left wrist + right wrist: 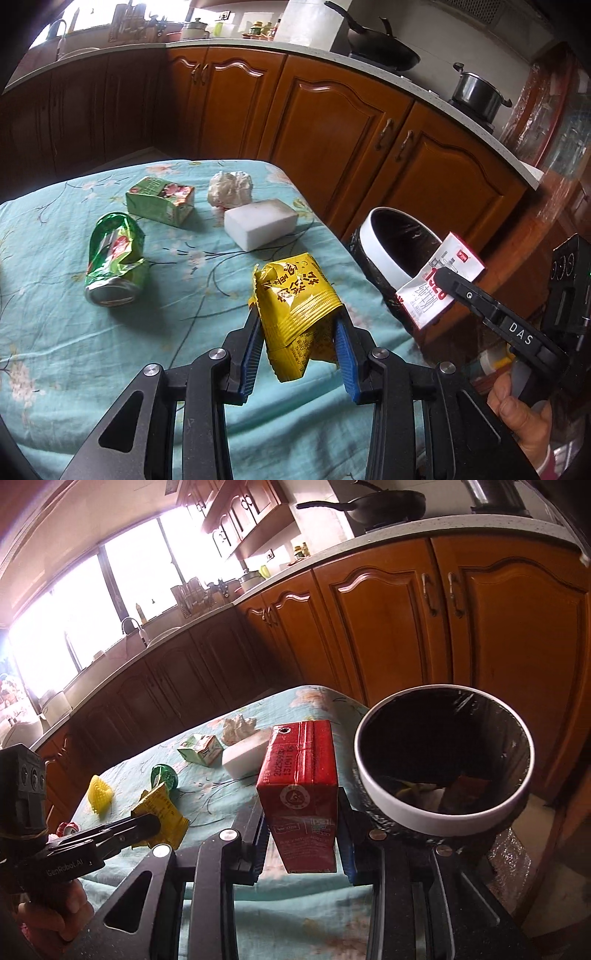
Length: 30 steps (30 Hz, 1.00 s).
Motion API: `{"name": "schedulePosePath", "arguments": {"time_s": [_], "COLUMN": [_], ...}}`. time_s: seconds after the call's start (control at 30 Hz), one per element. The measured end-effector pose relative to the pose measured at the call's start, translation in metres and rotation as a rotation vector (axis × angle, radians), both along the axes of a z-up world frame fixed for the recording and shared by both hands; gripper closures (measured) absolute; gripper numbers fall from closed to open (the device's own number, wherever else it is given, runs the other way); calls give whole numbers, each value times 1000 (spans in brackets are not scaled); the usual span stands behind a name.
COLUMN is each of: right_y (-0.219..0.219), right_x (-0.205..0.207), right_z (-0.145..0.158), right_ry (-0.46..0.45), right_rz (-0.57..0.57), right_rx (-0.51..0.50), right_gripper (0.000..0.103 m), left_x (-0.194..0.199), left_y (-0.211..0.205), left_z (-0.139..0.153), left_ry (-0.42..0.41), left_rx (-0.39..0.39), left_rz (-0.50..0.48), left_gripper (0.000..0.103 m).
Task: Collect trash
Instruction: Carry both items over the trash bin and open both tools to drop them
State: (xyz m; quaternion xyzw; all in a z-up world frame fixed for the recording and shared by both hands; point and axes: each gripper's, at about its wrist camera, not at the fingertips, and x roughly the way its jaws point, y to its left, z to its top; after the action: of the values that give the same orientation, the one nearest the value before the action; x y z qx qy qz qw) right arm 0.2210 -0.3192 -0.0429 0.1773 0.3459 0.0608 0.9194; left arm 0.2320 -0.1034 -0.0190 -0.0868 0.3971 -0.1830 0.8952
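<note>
Beside the bin [443,814], which stands off the desk's [74,332] corner with a black liner and some trash at its bottom, both tongs carry litter. Left tongs [297,354] are closed partway onto a yellow wrapper [295,299], its crumpled foil pinched between the blue pads [249,360] and lifted above the desk, short of the bin. Right tongs [304,834] clamp a red carton [299,797] by its lower sides, upright, just beside the bin's white rim and not over the opening. From the left wrist view the same carton shows its white face with red print, held near the bin's rim.

More trash lies on the flowered teal cloth, farther from the bin: a crushed green can [114,258] on its side, a green carton [160,199] beyond it, a wad of paper [231,188] and a white block [260,225] touching or nearly touching each other, the block nearest the bin of the four. A yellow mesh piece [99,794] sits farthest from the bin, near the desk's other edge. Wooden cabinets [388,627] rise behind the bin.
</note>
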Motion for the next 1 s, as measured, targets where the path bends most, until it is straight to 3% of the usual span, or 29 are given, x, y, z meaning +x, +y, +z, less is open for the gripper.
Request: {"name": "schedulePosePath", "arguments": {"time_s": [0.5,1.0], "right_y": [-62,-119], "right_x": [-14,14], "right_z": [1,-5], "right_ry": [-15,-8], "right_rz": [-132,-215], "right_rx": [12,-2], "right_gripper": [71,71], "left_x": [29,83], "left_y": [-63,-137], "left_z": [-5,-2], "left_ry": [2,-18], "left_rx": [41,79], "left_rz": [-95,-202], "left_gripper": [68,67]}}
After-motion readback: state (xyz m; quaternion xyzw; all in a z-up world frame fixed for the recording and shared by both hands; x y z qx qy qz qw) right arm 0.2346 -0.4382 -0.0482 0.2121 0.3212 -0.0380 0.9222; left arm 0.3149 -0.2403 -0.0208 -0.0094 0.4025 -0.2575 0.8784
